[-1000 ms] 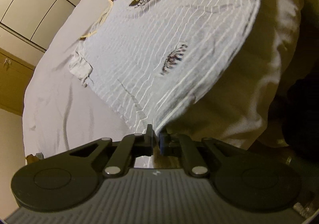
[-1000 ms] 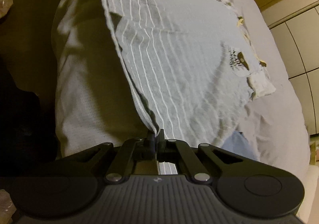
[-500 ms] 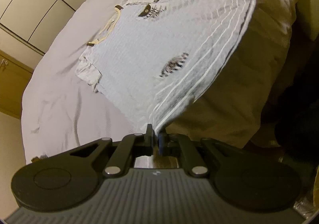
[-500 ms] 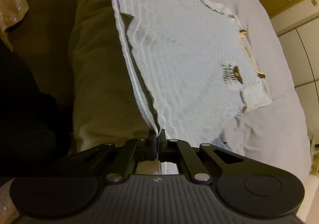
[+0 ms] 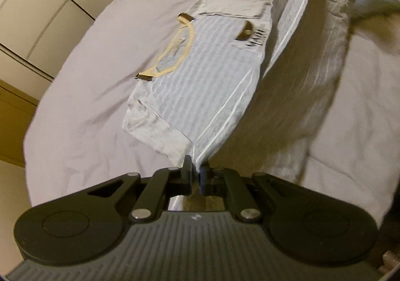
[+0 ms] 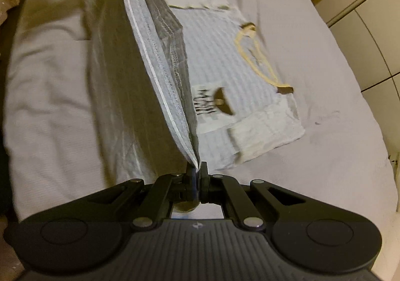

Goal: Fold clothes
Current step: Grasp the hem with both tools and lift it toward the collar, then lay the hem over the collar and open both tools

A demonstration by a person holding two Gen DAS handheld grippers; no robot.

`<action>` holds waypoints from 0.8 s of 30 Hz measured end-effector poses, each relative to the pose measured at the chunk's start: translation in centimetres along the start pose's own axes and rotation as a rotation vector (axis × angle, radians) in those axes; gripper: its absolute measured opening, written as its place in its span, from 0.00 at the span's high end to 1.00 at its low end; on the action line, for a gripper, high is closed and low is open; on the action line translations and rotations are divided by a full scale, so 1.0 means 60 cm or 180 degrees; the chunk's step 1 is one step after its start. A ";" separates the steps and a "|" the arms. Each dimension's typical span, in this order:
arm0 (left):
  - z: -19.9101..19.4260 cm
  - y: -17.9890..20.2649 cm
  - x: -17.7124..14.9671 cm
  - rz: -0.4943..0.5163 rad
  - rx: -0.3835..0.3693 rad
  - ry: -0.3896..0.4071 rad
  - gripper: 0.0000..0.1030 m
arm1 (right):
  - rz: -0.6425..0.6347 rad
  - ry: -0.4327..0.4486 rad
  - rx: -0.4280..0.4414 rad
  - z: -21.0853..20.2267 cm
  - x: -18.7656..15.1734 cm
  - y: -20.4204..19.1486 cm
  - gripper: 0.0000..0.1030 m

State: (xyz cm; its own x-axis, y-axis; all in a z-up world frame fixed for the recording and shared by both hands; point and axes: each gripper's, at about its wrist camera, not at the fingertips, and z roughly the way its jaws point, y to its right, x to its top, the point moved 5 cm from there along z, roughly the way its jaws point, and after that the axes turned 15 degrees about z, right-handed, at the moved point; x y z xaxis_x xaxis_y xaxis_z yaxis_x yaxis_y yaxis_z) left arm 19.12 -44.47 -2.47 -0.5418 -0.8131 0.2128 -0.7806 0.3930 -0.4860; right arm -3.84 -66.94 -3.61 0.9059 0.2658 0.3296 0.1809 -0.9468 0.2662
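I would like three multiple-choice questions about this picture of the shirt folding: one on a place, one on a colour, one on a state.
1. Where does the striped shirt lie?
A. on the bed
B. on a chair
C. on the floor

2. What colour is the neck trim?
A. red
B. pale yellow
C. black

3. How is the right gripper?
A. wide open
B. out of view
C. shut on the hem

Answers:
1 A, the shirt rests on the grey sheet.
2 B, a yellowish band rings the collar.
3 C, the raised hem runs between its closed fingers.
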 end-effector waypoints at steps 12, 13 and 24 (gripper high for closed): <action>0.232 -0.182 0.023 -0.0105 -0.0424 -0.0056 0.96 | 0.0372 -0.0221 0.0249 0.192 0.101 0.218 1.00; 0.246 -0.194 0.023 -0.0123 -0.0454 -0.0038 0.96 | 0.0445 -0.0252 0.0263 0.206 0.108 0.231 1.00; 0.363 -0.306 0.032 -0.0279 -0.0585 0.0138 0.96 | 0.0875 -0.0340 0.0146 0.296 0.151 0.331 1.00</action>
State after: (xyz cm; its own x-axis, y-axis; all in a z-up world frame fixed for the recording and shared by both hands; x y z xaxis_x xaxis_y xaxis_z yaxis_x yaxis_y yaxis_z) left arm 39.20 -62.61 -11.60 -0.4791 -0.8300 0.2857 -0.8670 0.3965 -0.3020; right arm 14.74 -86.57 -11.45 0.9581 -0.0201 0.2858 -0.0619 -0.9885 0.1380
